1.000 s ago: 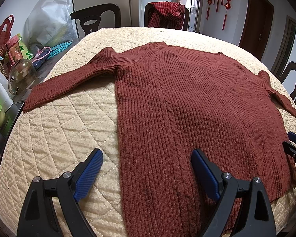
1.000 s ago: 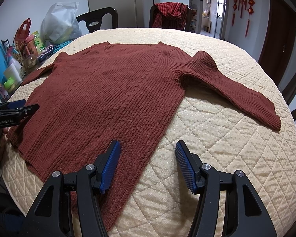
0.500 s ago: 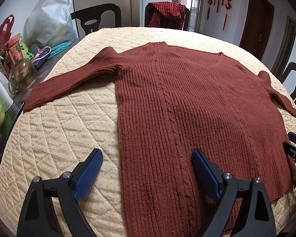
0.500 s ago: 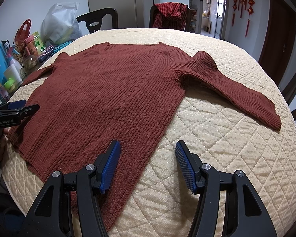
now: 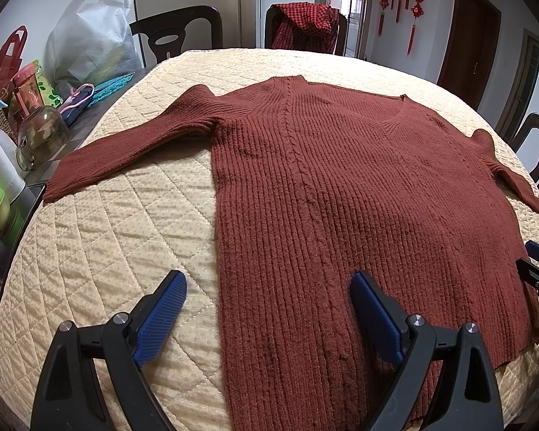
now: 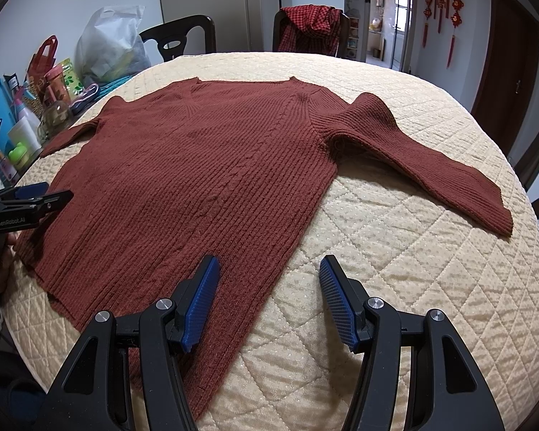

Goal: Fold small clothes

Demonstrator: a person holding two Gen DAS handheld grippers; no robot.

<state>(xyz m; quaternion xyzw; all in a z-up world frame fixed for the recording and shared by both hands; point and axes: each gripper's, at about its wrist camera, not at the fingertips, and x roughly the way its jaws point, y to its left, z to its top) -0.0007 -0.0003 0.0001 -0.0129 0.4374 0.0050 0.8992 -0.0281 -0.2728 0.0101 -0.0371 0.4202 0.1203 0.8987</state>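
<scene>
The rust-red sweater (image 5: 341, 194) is lying flat and unfolded across the quilted surface (image 5: 100, 251), sleeves stretching toward 9 and 3 o'clock. The left tool (image 5: 267, 309) and right tool (image 6: 269, 287) are hovering wide open and empty over its hem corners, so every fold is waiting.

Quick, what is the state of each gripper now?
Left gripper: open, holding nothing, over the sweater.
Right gripper: open, holding nothing.

The left tool (image 6: 36, 197) reads "GenRobot.AI".
</scene>
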